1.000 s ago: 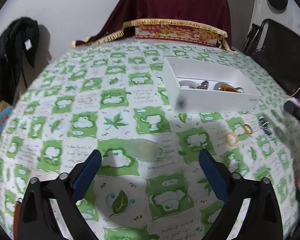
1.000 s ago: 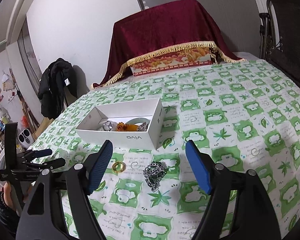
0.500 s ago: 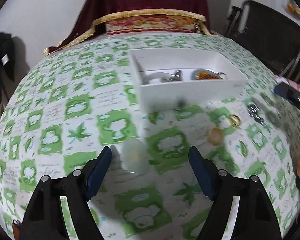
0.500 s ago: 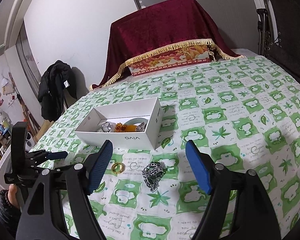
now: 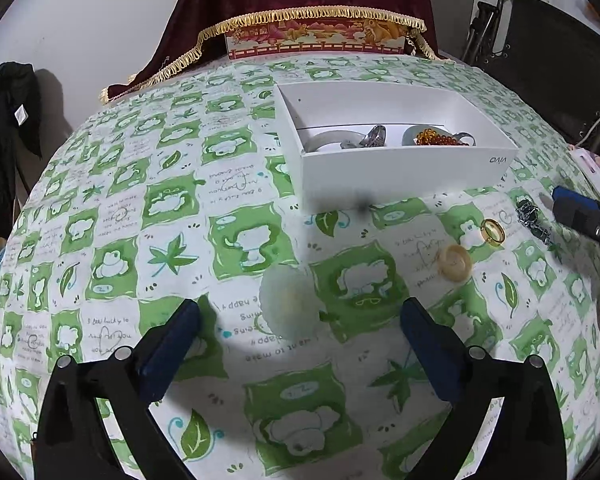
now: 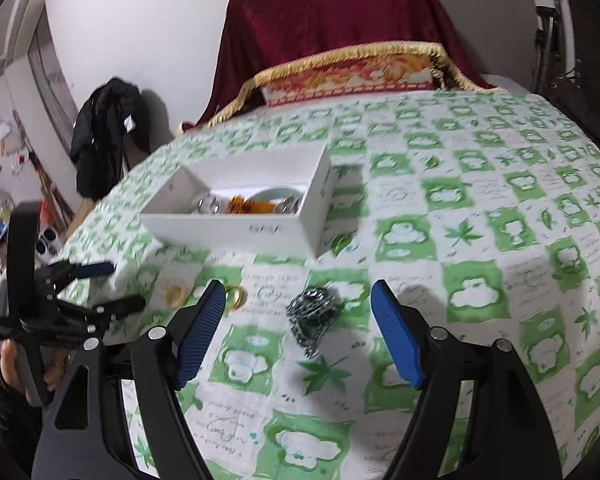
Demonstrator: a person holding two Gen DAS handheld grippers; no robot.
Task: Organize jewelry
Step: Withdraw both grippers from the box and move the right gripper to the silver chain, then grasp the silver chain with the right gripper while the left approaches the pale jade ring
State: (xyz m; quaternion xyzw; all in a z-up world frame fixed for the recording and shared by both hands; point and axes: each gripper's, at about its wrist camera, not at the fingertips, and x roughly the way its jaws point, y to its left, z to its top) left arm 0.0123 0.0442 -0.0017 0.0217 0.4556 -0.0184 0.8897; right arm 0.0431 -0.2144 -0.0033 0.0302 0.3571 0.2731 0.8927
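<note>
Three loose pieces are lying on the green-and-white checked tablecloth just in front of the white cardboard box: a pale cream ring, a gold ring and a dark metal chain bunched in a heap. From the box, the cream ring is sitting nearest its front left side, the gold ring just beyond it, the chain furthest along toward the box's lettered end. Inside the box, amber beads and some silvery pieces are resting against the near wall; what the silvery pieces are is hard to tell.

The left gripper is hovering over bare cloth in front of the box, its jaws having just been opening and now standing wide apart with nothing between them. The right gripper is pointing down at the chain, jaws apart, the chain lying on the cloth between and just beyond the blue pads, not touched by them. The right wrist view is slightly smeared. Behind the box, a maroon fringed cloth is draping a raised stand.
</note>
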